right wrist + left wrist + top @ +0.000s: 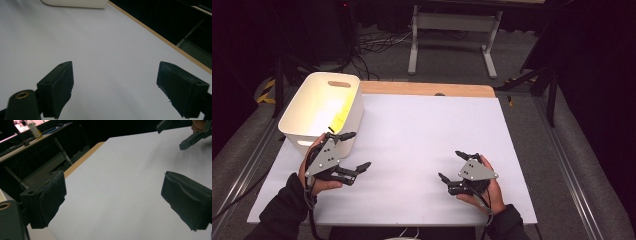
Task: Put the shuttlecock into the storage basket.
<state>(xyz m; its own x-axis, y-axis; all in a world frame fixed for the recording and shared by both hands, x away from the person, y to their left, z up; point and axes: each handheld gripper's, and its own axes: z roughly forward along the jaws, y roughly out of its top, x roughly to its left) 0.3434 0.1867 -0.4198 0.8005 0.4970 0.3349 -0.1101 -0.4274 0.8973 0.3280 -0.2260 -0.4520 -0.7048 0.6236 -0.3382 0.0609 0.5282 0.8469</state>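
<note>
I have both tools low over the white board [422, 145], and neither carries anything. The left gripper [355, 151] sits at about eight o'clock on the board with its jaws spread wide; in the left gripper view the two black pads [50, 197] stand far apart with nothing but bare board between them. The right gripper [453, 166] sits at about five o'clock, jaws equally wide, pointing back toward the middle, and its own view shows the same thing — open pads [60, 86] over blank white surface.

The nearest thing to work with is the white bin [323, 107], standing at the ten o'clock corner of the board, just beside the left gripper's upper jaw. It stands upright with a handle slot in the far wall; something yellow seems to lie inside, though glare keeps me from saying what. In the right gripper view its base [75, 3] shows at twelve o'clock, well apart from that tool.

I read this as a ready stance: the tools are held apart on either side, open, so either can go to the bin without crossing the other. The left is better placed to reach in — the right would have to travel across the board.
</note>
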